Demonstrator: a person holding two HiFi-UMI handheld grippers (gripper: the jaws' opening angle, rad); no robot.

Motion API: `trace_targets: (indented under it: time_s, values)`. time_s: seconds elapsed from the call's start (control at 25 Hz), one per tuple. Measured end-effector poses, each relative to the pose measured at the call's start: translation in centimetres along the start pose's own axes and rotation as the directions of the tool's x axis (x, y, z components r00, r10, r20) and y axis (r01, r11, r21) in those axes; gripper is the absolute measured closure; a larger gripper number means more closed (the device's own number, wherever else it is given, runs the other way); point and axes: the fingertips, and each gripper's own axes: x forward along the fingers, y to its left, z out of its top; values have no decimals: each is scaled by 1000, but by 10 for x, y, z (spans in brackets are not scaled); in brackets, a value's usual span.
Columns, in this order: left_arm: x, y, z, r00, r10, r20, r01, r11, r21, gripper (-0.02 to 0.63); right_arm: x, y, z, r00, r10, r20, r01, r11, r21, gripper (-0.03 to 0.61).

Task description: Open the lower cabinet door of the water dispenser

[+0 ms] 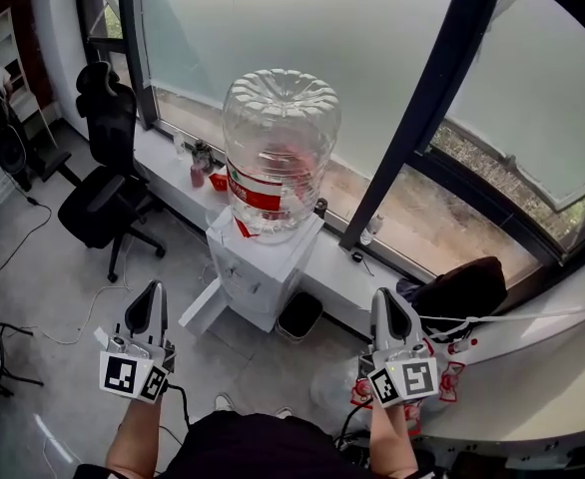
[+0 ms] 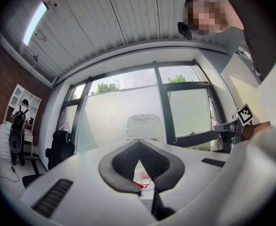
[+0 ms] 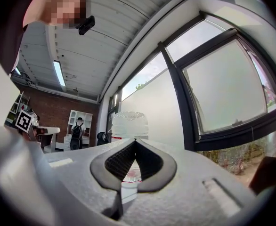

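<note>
The white water dispenser [image 1: 263, 267] stands on the floor under the window, with a big clear bottle [image 1: 281, 148] upside down on top. At its lower left a white panel [image 1: 205, 307] juts out over the floor; it looks like the lower door standing ajar. My left gripper [image 1: 154, 289] and right gripper [image 1: 384, 295] are both held well short of the dispenser, one on each side, pointing towards it. Both are shut with nothing between the jaws. In the left gripper view the left gripper [image 2: 139, 142] lines up with the bottle [image 2: 144, 126]. The right gripper [image 3: 135, 141] also faces the bottle [image 3: 129, 124].
A black office chair [image 1: 103, 198] stands left of the dispenser. A small black bin [image 1: 299, 314] sits at its right. Small bottles [image 1: 201, 163] stand on the window sill. A dark bag [image 1: 462, 287] lies on the white ledge at right. A person with a backpack [image 2: 19, 131] stands by shelves.
</note>
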Motion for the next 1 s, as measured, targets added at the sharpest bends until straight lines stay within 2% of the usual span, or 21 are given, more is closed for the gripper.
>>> trace_targets:
  time_s: [0.52, 1.0]
  values:
    - [1, 0, -7, 999, -38, 0, 38, 999, -19, 607, 5, 14, 2, 1000, -18, -6, 18, 1000, -11, 574]
    - [-8, 13, -11, 999, -32, -9, 31, 999, -34, 607, 10, 27, -7, 999, -15, -45, 15, 1000, -9, 574]
